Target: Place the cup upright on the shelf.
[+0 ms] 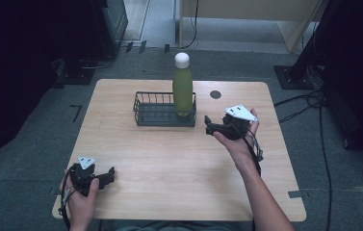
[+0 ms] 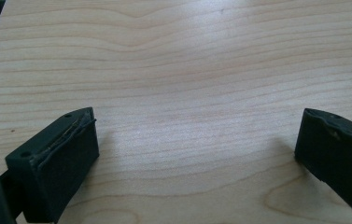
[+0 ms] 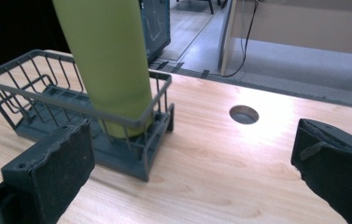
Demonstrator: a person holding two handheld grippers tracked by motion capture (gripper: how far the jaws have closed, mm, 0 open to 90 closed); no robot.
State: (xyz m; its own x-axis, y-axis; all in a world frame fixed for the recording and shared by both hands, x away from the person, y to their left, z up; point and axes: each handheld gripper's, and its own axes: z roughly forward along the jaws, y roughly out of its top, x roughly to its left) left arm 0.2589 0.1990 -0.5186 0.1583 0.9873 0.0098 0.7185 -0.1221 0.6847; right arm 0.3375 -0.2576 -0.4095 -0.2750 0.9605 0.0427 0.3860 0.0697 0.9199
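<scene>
**Black jaws spread wide, green bottle upright in the wire basket**

Black jaws on both tools stand apart with nothing between them. The right gripper is released: in the right gripper view its two padded jaws rise at the lower corners with bare wood in the gap, and they touch nothing. It hangs just beside the basket's right end, pointing toward nine o'clock in the high view, cradled in the right hand, which carries the grey three-cornered plate on top. The left gripper is likewise released; the left gripper view shows its jaws far apart over plain wood grain. It sits near the table's seven o'clock corner, held by the left hand, well apart from the basket.

Outward from the right jaws, the basket is dark grey wire, resting flat on the table toward twelve o'clock of centre. The bottle, matte green with a white cap, stands upright inside the basket's right end, close against its end wall. In the right gripper view the bottle fills the upper left behind the wire rim.

A round hole lies in the table at about one o'clock from the basket, apart from it. Cables trail across the grey floor at three o'clock.
</scene>
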